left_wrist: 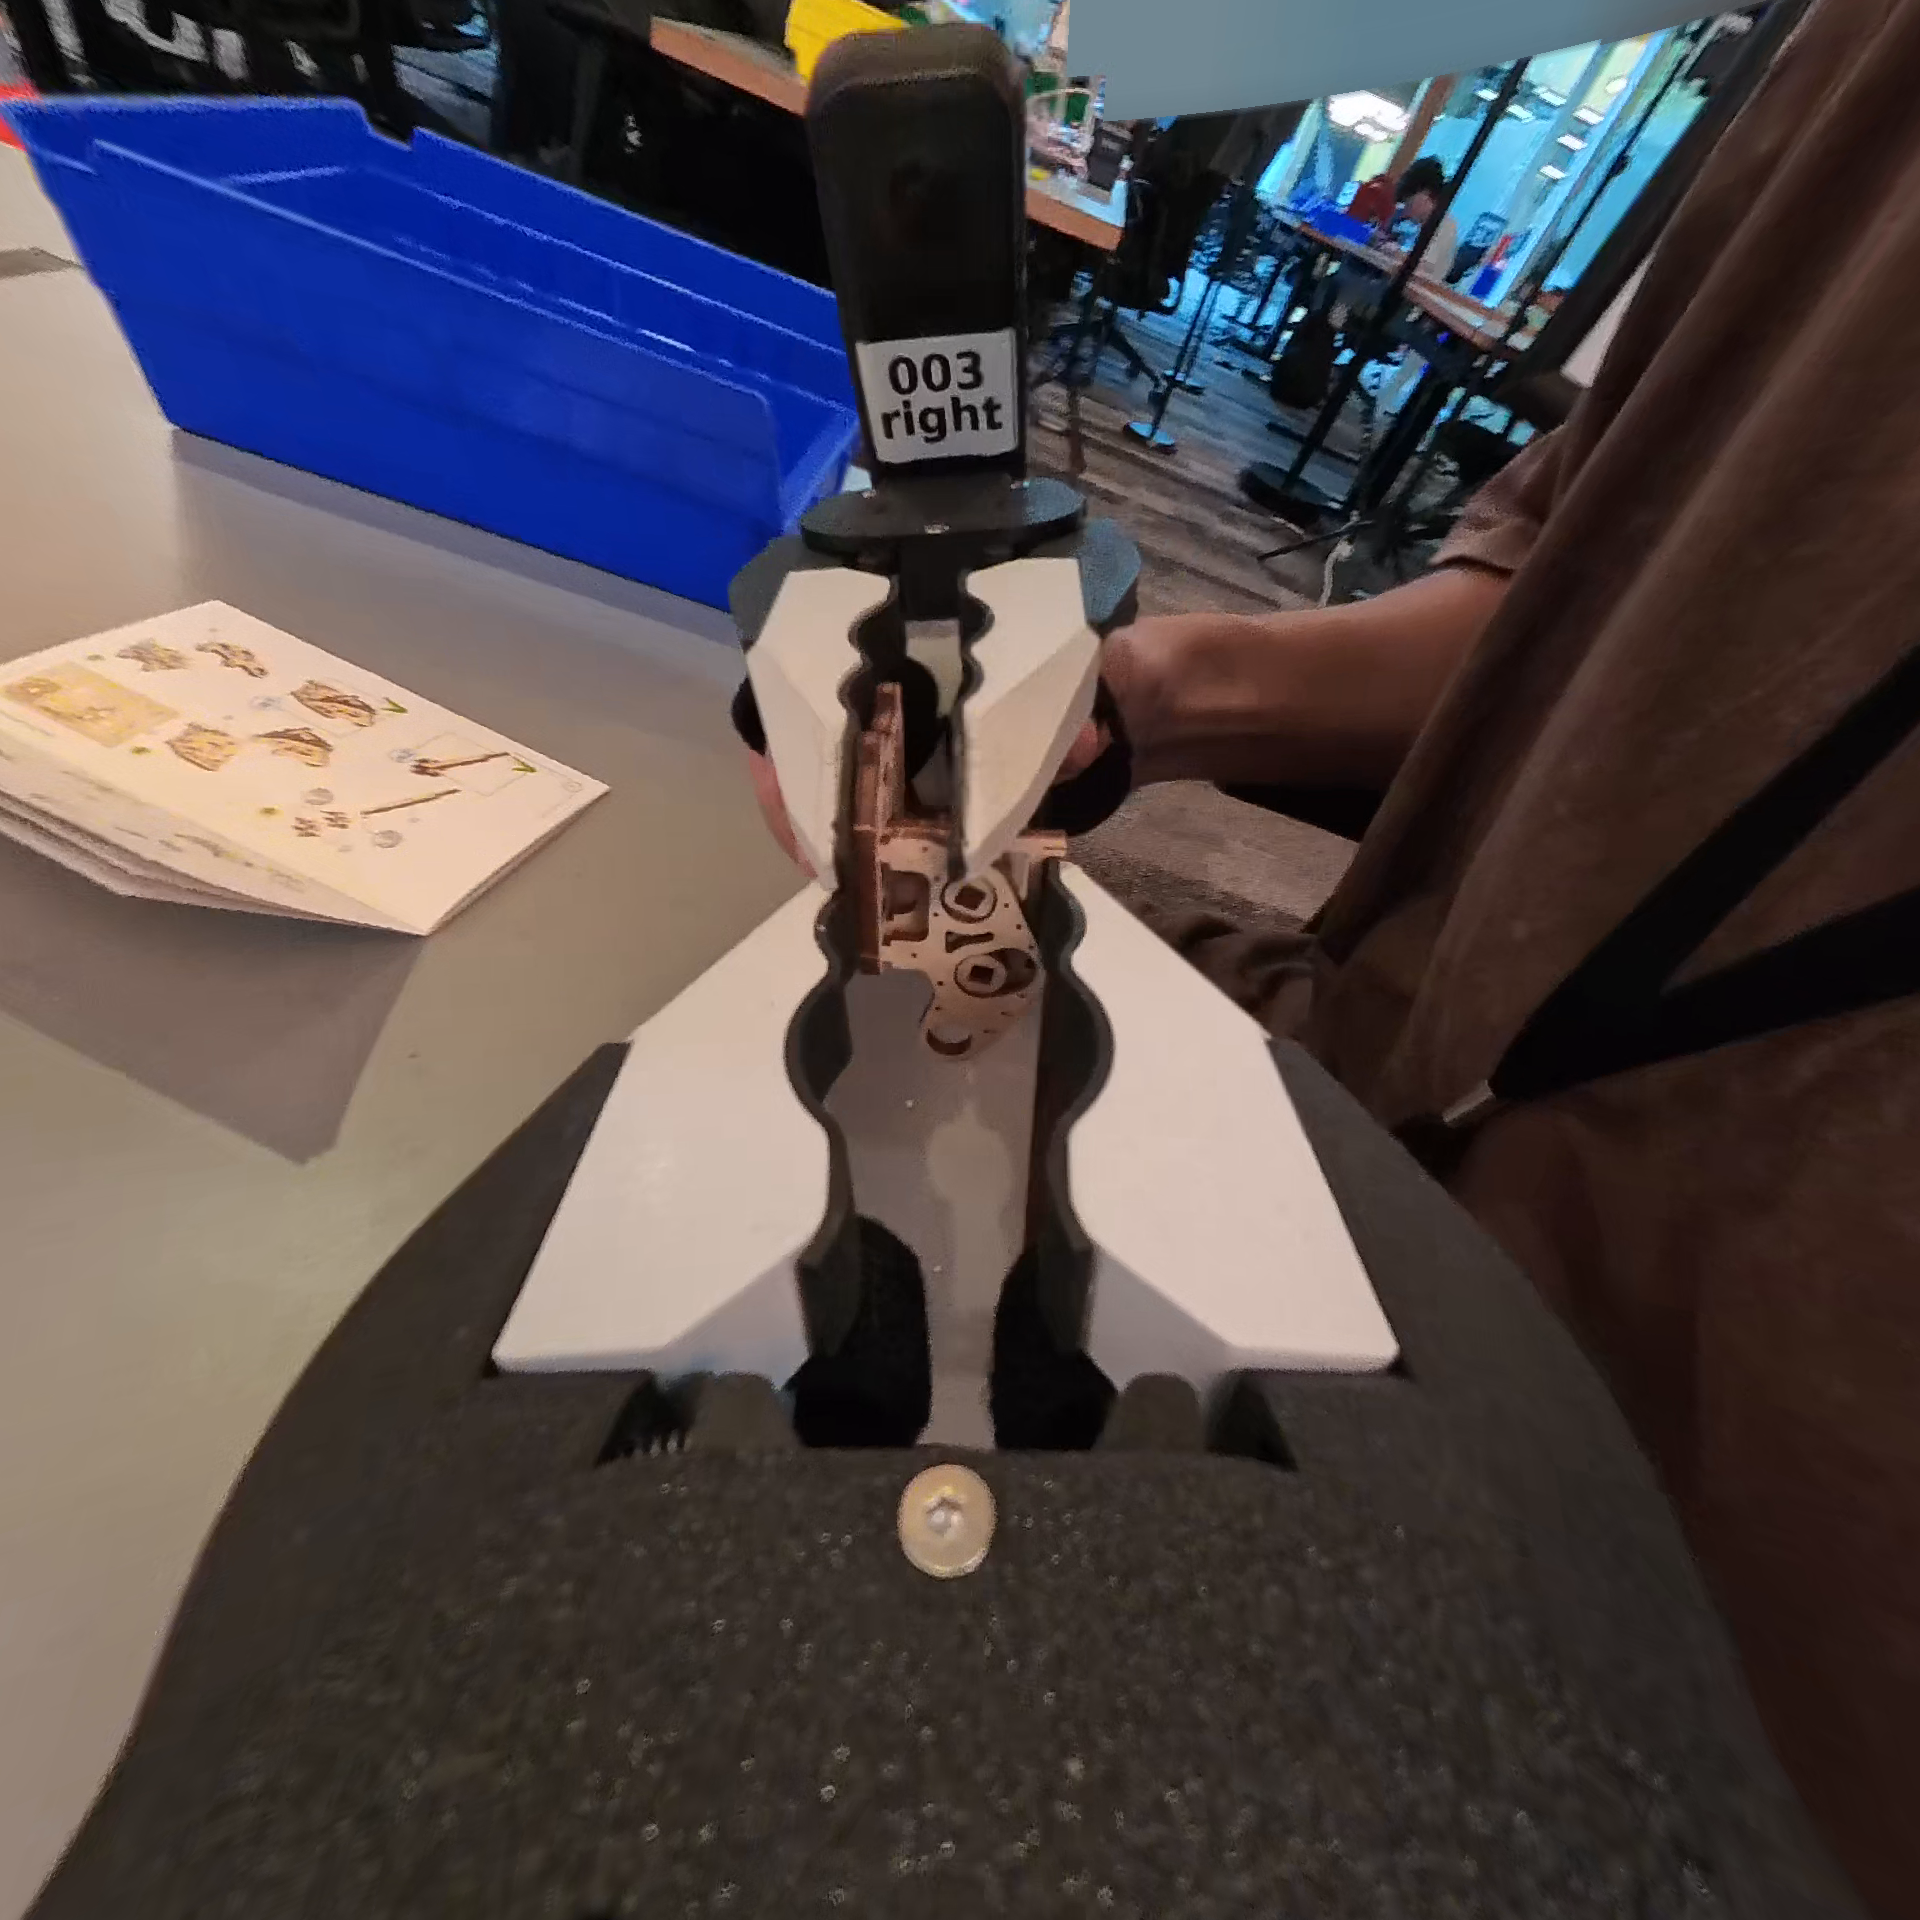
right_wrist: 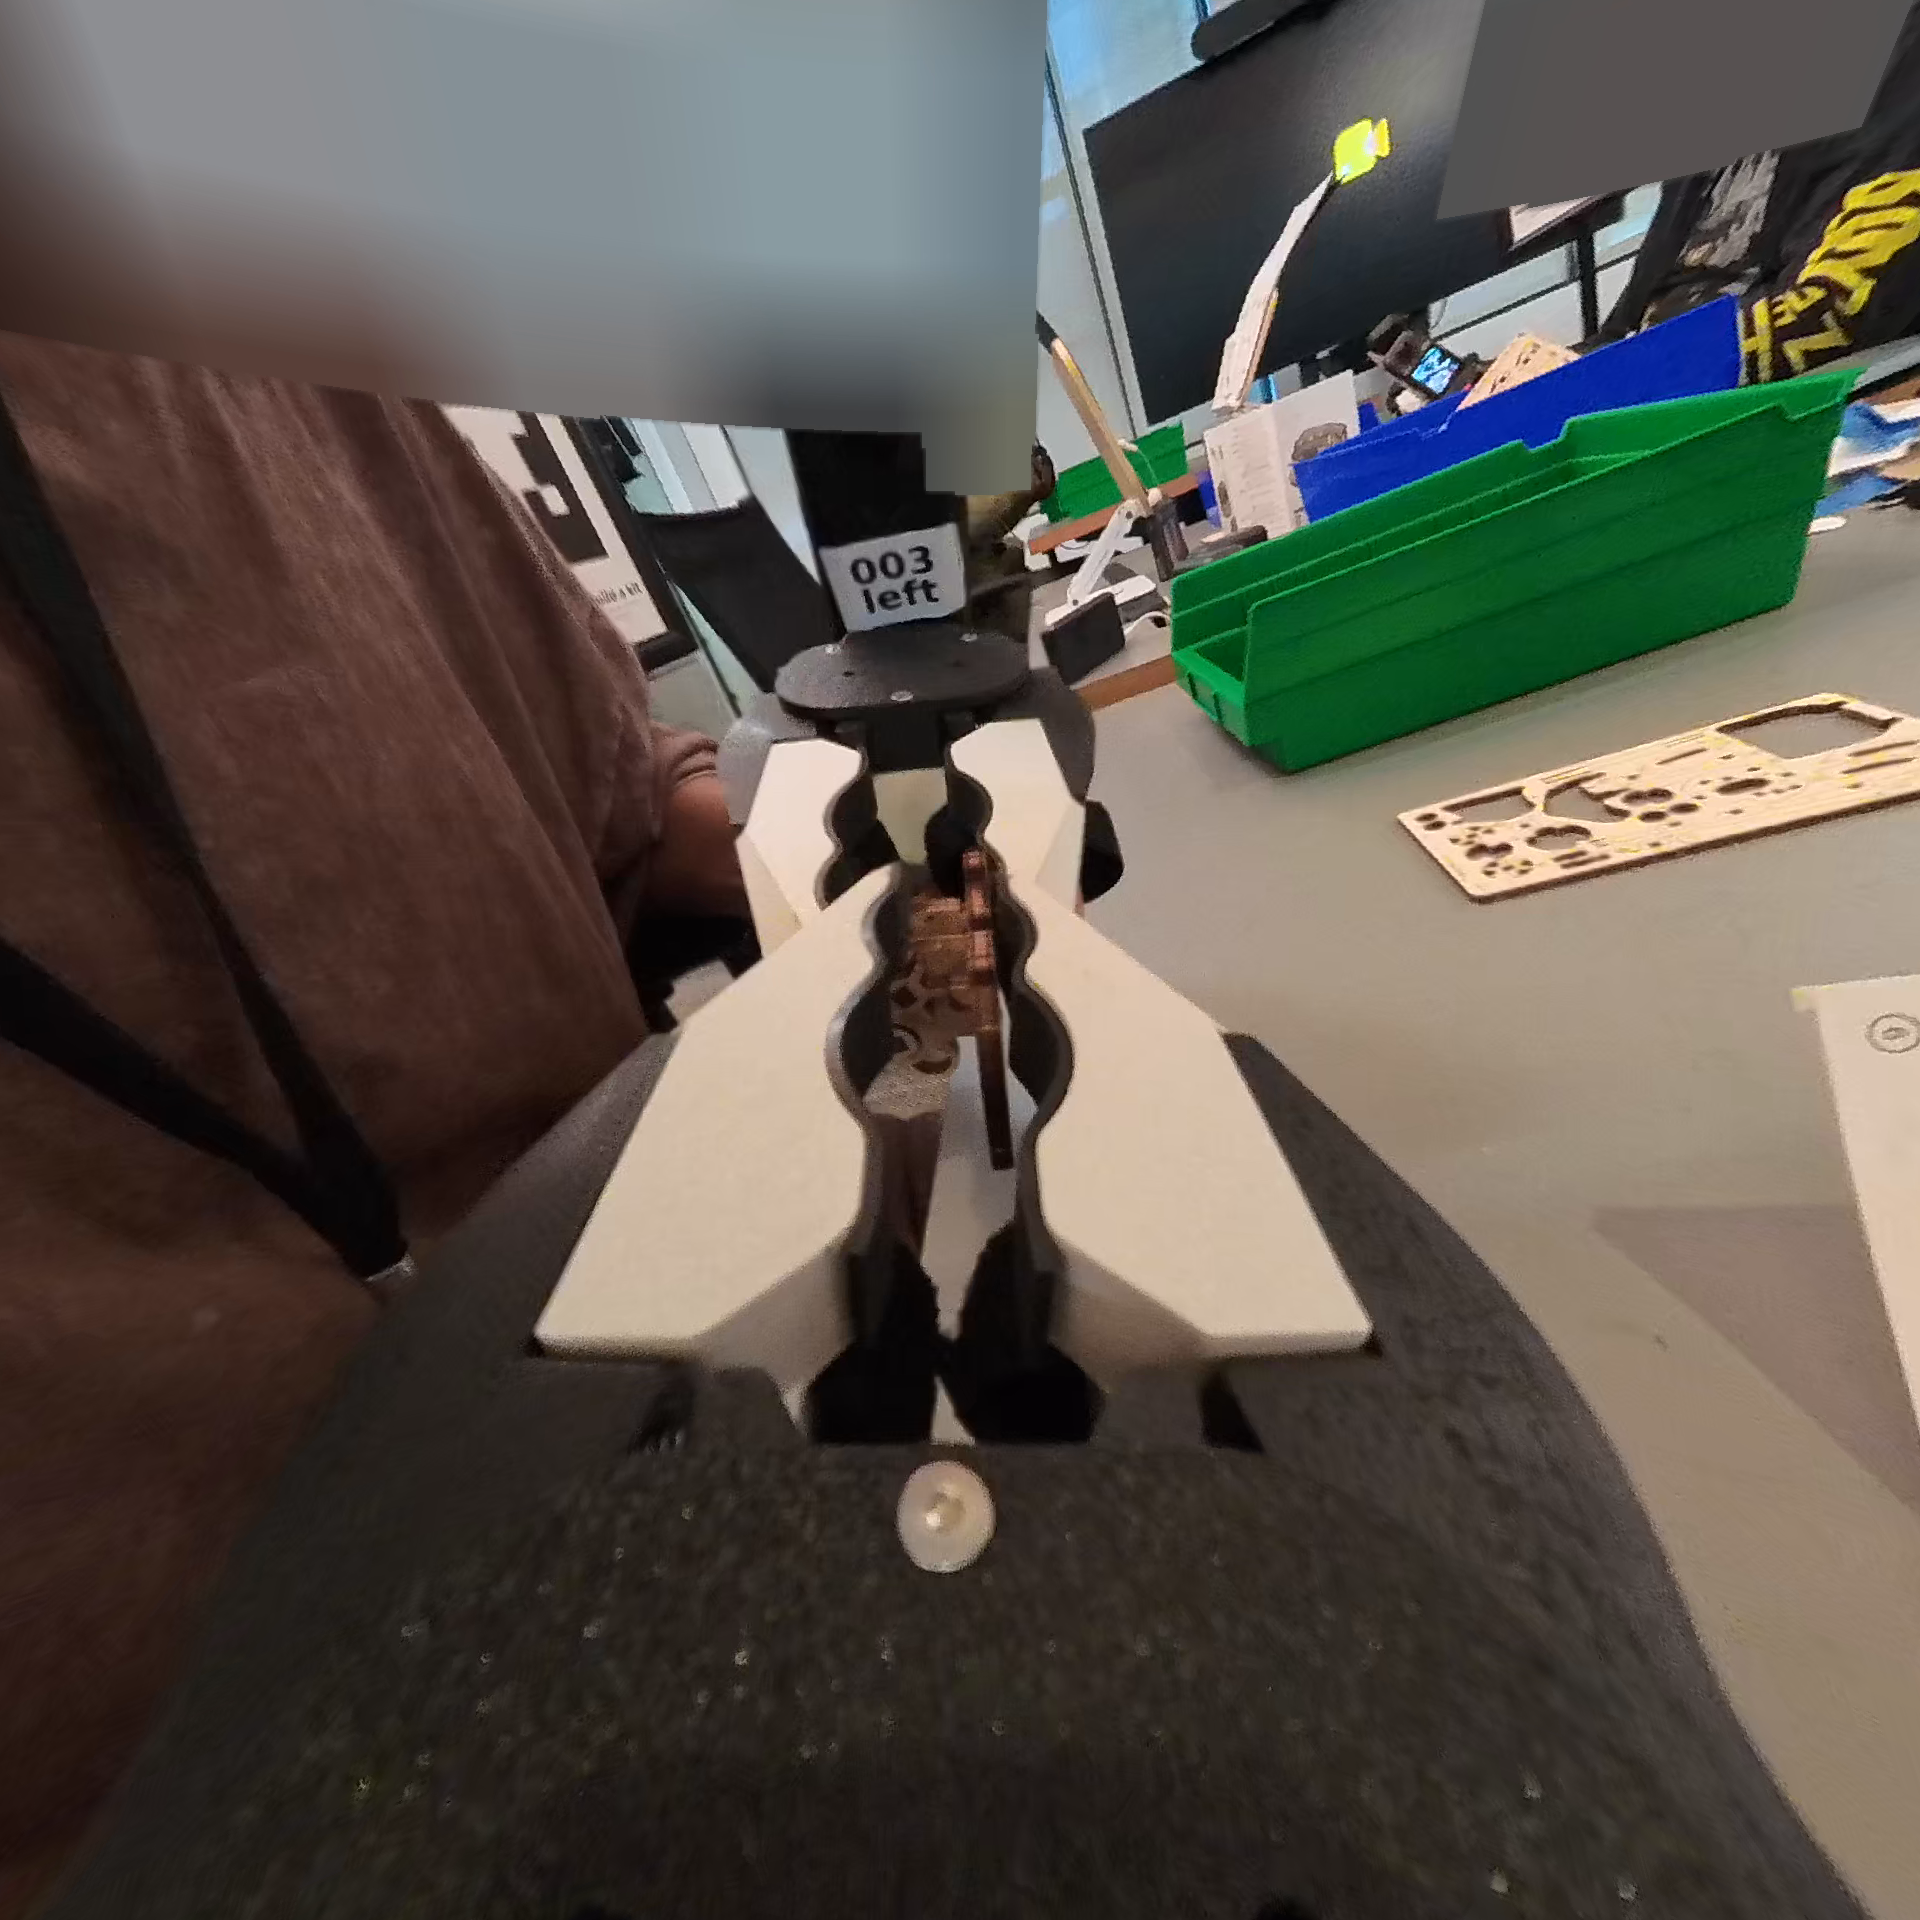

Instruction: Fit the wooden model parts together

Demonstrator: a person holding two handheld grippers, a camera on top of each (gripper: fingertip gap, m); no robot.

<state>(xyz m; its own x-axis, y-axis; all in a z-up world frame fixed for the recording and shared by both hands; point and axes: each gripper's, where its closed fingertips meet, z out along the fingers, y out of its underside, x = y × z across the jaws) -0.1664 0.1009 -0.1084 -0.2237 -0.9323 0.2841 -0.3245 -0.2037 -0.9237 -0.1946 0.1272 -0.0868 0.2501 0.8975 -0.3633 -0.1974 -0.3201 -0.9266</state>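
Note:
In the left wrist view my left gripper (left_wrist: pixel 940 899) is shut on a pale wooden part with round and square holes (left_wrist: pixel 977 961), held above the grey table (left_wrist: pixel 208 1091). My right gripper (left_wrist: pixel 904 847) faces it tip to tip, shut on a darker wooden plate seen edge-on (left_wrist: pixel 883 758). The two parts touch at right angles between the tips. In the right wrist view my right gripper (right_wrist: pixel 951 899) grips the thin plate (right_wrist: pixel 995 1081), the perforated part (right_wrist: pixel 920 1003) sits against it, and the left gripper (right_wrist: pixel 914 847) is just behind.
A blue bin (left_wrist: pixel 468 343) and an open instruction booklet (left_wrist: pixel 260 769) lie to the left. A green bin (right_wrist: pixel 1507 592), a punched-out wooden sheet (right_wrist: pixel 1662 800) and a white sheet (right_wrist: pixel 1870 1143) lie to the right. The person's brown garment (left_wrist: pixel 1662 727) is close by. Only a small space, under 4 cm, lies between the two pairs of fingers.

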